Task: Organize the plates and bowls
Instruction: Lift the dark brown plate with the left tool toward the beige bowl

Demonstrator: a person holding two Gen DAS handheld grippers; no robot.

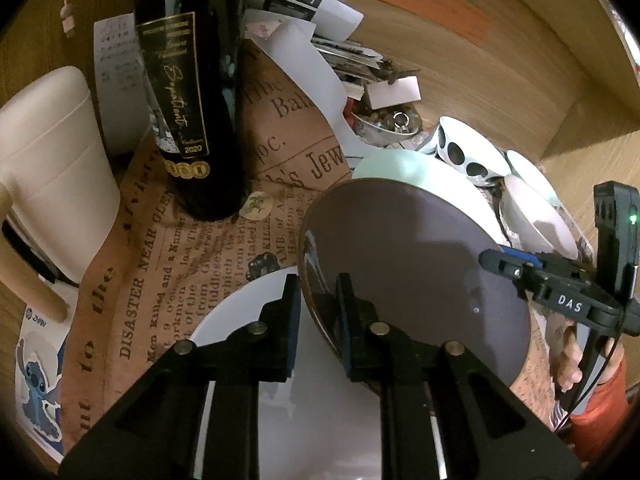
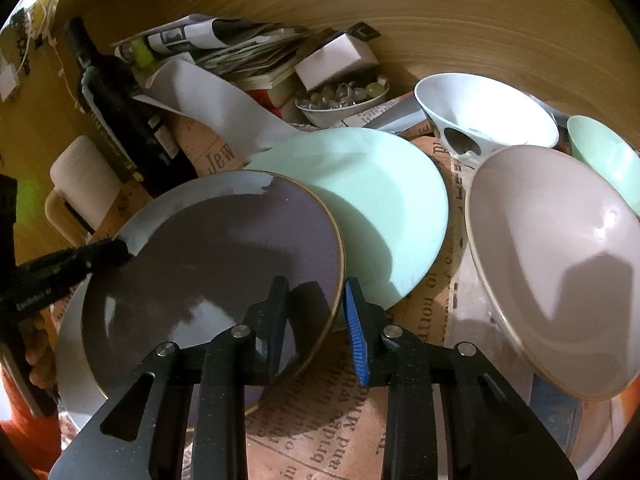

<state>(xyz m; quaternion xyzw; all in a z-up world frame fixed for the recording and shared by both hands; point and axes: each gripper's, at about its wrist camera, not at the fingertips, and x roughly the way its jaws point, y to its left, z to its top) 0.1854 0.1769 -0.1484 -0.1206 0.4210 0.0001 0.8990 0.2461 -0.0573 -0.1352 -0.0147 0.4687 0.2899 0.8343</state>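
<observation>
Two grippers clamp one brown plate (image 2: 212, 256) by opposite rims. Left gripper (image 1: 318, 312) pinches the near-left rim, one finger under and one over; the plate sits tilted above a white plate (image 1: 240, 320) lying directly below that gripper. Right gripper (image 2: 316, 316) grips the plate's right rim, both fingers angled downward. Beyond the brown plate and partly covered by it lies a mint plate (image 2: 384, 200). Farther back, a small bowl (image 2: 340, 108) holds glass marbles. Right of the right gripper stands a tilted pinkish bowl (image 2: 560, 264), empty; behind it a white bowl (image 2: 484, 116) and a mint bowl (image 2: 604, 156), nothing visible inside.
</observation>
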